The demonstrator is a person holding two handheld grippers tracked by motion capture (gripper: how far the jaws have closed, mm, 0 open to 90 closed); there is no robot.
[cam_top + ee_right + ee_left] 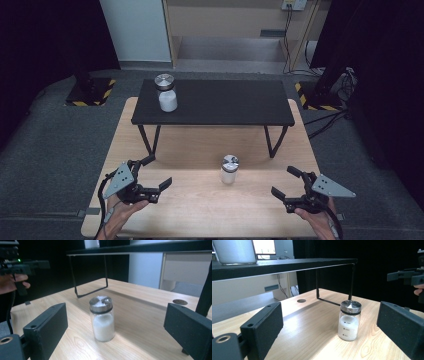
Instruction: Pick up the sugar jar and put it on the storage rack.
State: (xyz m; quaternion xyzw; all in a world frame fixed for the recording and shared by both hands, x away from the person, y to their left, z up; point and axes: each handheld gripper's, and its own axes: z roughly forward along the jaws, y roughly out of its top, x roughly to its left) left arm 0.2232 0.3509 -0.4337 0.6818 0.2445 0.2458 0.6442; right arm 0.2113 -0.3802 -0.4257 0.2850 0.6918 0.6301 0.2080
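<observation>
The left gripper (156, 173) hovers low over the pale wooden worktop (200, 210), its fingers released and empty. On the black metal shelf (225, 102) stands a large glass jar of white powder with a steel lid (166, 93). A small steel-lidded glass jar of white powder (229, 169) stands upright on the worktop between both grippers, touching neither. The right gripper (286, 182) also has its fingers released.

A wooden table (200, 210) carries a small jar (229, 169) and a black shelf (225, 102).
</observation>
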